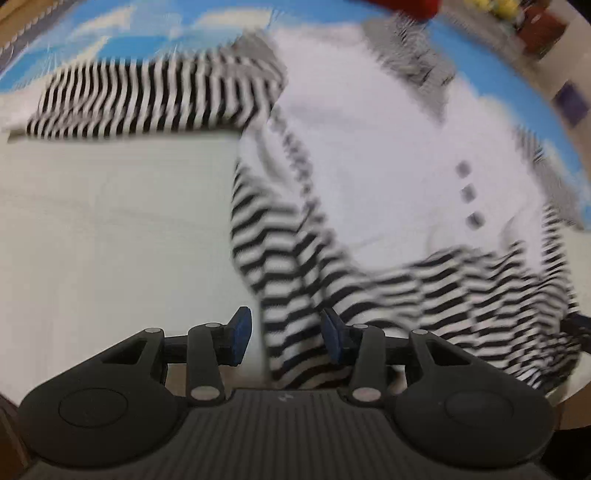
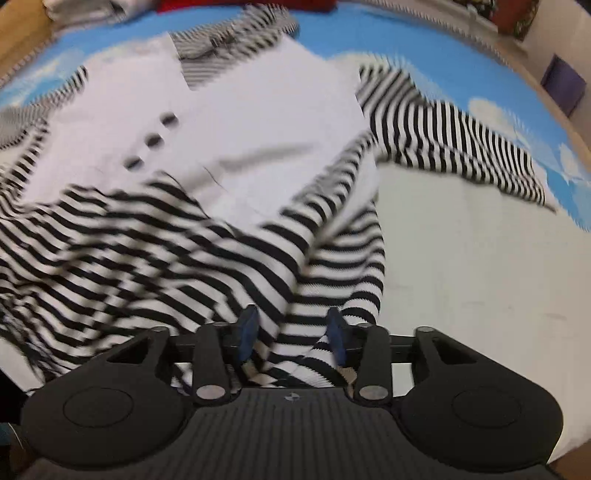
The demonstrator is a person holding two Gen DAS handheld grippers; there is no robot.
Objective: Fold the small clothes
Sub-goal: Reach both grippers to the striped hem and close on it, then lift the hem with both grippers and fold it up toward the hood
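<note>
A small garment with a white body (image 1: 369, 147) and black-and-white striped sleeves and legs lies spread on the surface; it also shows in the right wrist view (image 2: 258, 122). Three dark buttons (image 1: 469, 194) run down its front. My left gripper (image 1: 286, 338) is open, with a striped leg end (image 1: 291, 332) lying between its blue pads. My right gripper (image 2: 293, 338) is open, with the other striped leg end (image 2: 310, 332) between its pads. One striped sleeve (image 1: 147, 99) stretches out to the left, the other (image 2: 461, 144) to the right. Both views are blurred.
The garment lies on a pale sheet (image 1: 110, 240) over a blue cloud-print cover (image 1: 110, 22). Something red (image 2: 243, 5) sits at the far edge. A wooden edge (image 2: 22, 40) and purple squares (image 2: 563, 83) lie beyond.
</note>
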